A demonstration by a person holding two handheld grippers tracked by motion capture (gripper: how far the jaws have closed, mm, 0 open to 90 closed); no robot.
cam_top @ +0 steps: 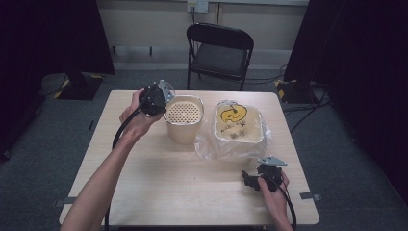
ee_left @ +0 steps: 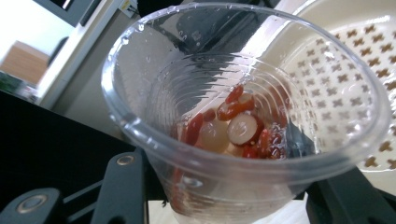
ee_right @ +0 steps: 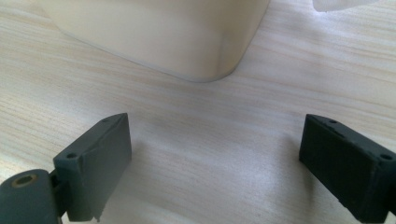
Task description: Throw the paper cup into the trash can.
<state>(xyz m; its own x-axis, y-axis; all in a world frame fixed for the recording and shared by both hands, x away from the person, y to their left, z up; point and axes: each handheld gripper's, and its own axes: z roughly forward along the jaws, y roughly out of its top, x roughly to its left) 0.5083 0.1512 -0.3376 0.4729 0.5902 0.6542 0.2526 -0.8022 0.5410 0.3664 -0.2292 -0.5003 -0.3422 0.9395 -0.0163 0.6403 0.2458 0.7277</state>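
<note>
A dim room with dark curtains at both sides and a grey floor holds a pale wooden surface (cam_top: 159,192), and a black folding chair (cam_top: 220,53) stands beyond its far edge.

On the surface, right of centre, a cream square container (cam_top: 239,126) sits in a crumpled clear plastic bag (cam_top: 208,144); a yellow patch and small dark bits lie inside the container. Just to its left, apart from it, stands a cream strainer tub (cam_top: 183,120) with a perforated insert, whose cross-shaped holes fill the right of the left gripper view (ee_left: 355,79).

The person's left forearm reaches from the near left edge up to the far left of the strainer tub, carrying the left tongs (cam_top: 155,100) above the tub's left rim. In the left gripper view these tongs (ee_left: 233,186) are clamped on a clear plastic cup (ee_left: 140,84), their black jaws pressed to its sides. The cup is tilted, its mouth beside the perforated insert. At its bottom lie red berries (ee_left: 233,106), a sliced red-skinned piece with a white core (ee_left: 241,129) and a pale round piece (ee_left: 213,135), with drops of water on the wall.

The right tongs (cam_top: 250,180) rest low near the right front of the surface, in the right hand. In the right gripper view their jaws stand wide apart with nothing between them, over bare wood, facing a rounded cream corner (ee_right: 205,51).
</note>
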